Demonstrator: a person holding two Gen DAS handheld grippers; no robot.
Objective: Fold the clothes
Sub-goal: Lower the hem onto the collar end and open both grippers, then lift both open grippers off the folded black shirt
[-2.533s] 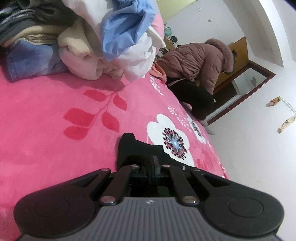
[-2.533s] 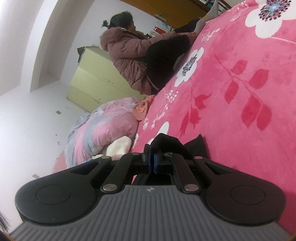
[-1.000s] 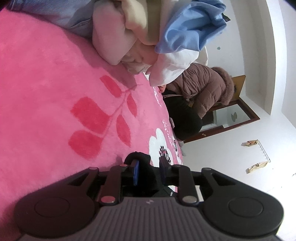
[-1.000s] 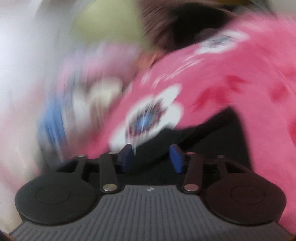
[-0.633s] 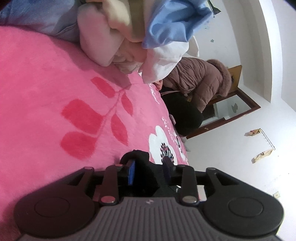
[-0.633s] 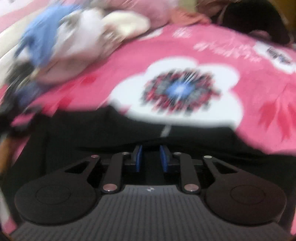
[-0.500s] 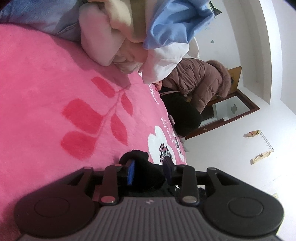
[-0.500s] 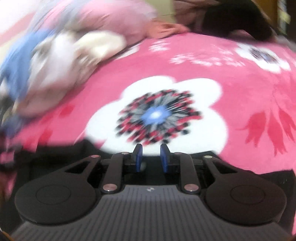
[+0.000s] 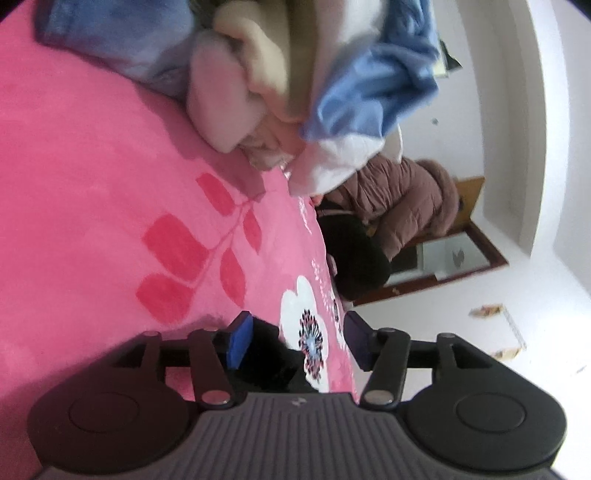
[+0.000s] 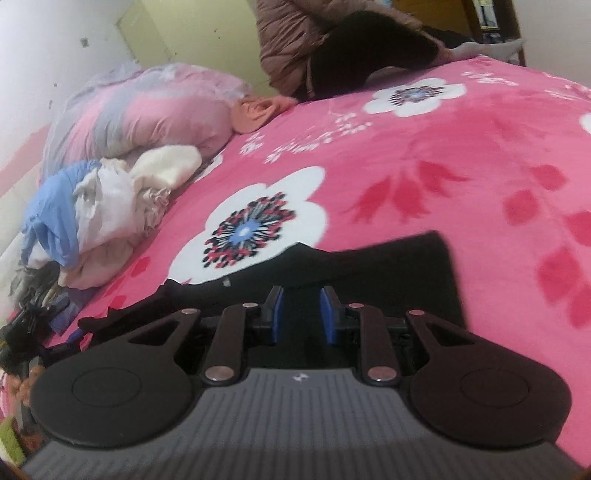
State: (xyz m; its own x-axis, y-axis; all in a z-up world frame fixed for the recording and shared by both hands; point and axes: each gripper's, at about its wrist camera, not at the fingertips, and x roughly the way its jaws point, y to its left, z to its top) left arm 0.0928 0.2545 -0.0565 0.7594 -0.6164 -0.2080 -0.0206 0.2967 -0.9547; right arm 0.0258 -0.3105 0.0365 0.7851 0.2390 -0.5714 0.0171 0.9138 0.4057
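A black garment (image 10: 406, 266) lies spread on the pink flowered bedspread (image 10: 443, 155), just past my right gripper (image 10: 302, 314). The right gripper's blue pads stand close together with a raised fold of the black cloth pinched between them. In the left wrist view, my left gripper (image 9: 297, 339) is low over the bedspread (image 9: 92, 184) and its jaws are opening. A bunched bit of the black garment (image 9: 269, 365) lies between the pads, close to the left pad, and the right pad stands well clear of it.
A heap of unfolded clothes (image 9: 295, 74) in blue, white, cream and pink sits on the bed (image 10: 103, 206). A rolled pink quilt (image 10: 147, 110) lies behind it. A person in a brown padded jacket (image 10: 295, 33) sits at the bed's far edge (image 9: 399, 199).
The left jaws have spread apart and let go of the black cloth. The right gripper swung across the bed to the garment, and its jaws narrowed onto a fold.
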